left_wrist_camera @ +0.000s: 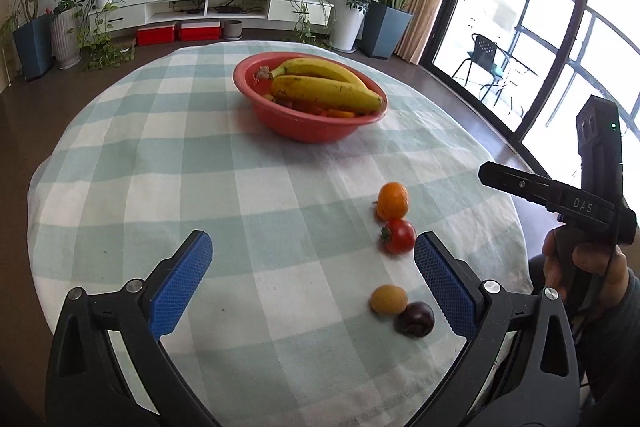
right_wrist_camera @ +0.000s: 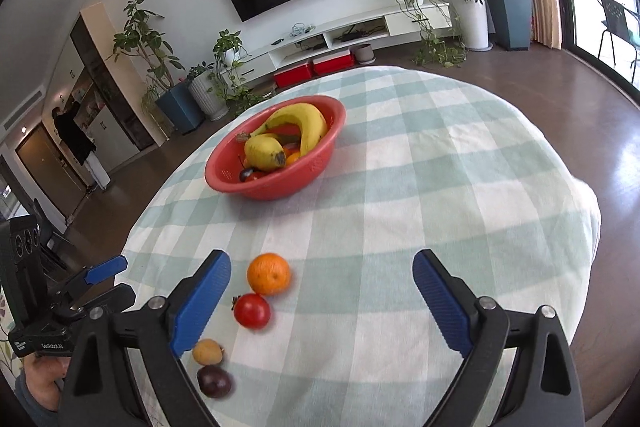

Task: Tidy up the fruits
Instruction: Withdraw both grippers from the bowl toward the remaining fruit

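Note:
A red bowl [left_wrist_camera: 320, 131] [right_wrist_camera: 224, 183] on the checked tablecloth holds two bananas [left_wrist_camera: 332, 93] [right_wrist_camera: 308, 125] and small fruits. On the cloth lie an orange [left_wrist_camera: 393, 201] [right_wrist_camera: 268, 273], a red tomato [left_wrist_camera: 398, 236] [right_wrist_camera: 252, 310], a small tan fruit [left_wrist_camera: 388, 299] [right_wrist_camera: 207, 351] and a dark plum [left_wrist_camera: 415, 319] [right_wrist_camera: 214, 381]. My left gripper [left_wrist_camera: 312, 251] is open and empty, its right finger [left_wrist_camera: 440, 279] beside the tomato. My right gripper [right_wrist_camera: 322, 271] is open and empty above the cloth; the orange and tomato lie just inside its left finger [right_wrist_camera: 200, 307].
The round table's edge [right_wrist_camera: 592, 227] drops to a brown floor on the right. The right gripper's body [left_wrist_camera: 560, 203] shows at the right of the left wrist view; the left gripper [right_wrist_camera: 100, 275] shows at the left of the right wrist view. Potted plants and a TV cabinet stand behind.

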Action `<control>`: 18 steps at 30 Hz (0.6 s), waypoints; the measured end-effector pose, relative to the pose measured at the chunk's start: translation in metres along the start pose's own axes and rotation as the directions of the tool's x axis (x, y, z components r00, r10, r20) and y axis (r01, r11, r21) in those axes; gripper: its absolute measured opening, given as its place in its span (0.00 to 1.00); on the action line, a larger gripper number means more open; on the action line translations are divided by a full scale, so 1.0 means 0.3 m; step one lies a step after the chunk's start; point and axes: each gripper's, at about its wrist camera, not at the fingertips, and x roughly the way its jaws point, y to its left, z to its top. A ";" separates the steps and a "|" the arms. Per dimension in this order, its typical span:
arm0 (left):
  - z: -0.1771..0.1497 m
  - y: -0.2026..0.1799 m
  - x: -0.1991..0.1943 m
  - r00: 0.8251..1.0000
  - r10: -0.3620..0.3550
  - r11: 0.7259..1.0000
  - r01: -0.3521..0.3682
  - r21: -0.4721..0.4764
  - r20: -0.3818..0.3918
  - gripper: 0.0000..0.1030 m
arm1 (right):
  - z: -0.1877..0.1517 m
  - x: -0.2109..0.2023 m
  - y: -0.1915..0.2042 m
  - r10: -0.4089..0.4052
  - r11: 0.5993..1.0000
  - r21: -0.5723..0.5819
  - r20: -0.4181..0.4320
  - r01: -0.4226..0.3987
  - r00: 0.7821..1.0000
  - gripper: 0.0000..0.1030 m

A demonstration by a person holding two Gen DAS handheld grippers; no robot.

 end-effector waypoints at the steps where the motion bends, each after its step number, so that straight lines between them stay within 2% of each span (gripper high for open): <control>1: -0.018 -0.011 -0.001 1.000 -0.006 1.000 0.006 0.008 -0.006 0.99 | -0.016 0.004 -0.001 -0.008 1.000 0.004 -0.007 0.008 1.000 0.92; 11: -0.124 -0.103 0.025 0.995 -0.035 0.994 0.044 0.097 -0.095 0.99 | -0.098 -0.027 0.048 0.002 0.998 -0.057 0.005 -0.002 1.000 0.91; 14: -0.135 -0.125 0.030 0.992 -0.049 0.990 0.064 0.124 -0.114 0.99 | -0.109 -0.025 0.063 0.009 0.997 -0.077 -0.011 -0.010 1.000 0.84; 18: -0.131 -0.130 0.035 0.989 -0.054 0.985 0.074 0.154 -0.134 0.99 | -0.126 -0.030 0.077 0.021 0.996 -0.086 -0.025 -0.023 0.999 0.80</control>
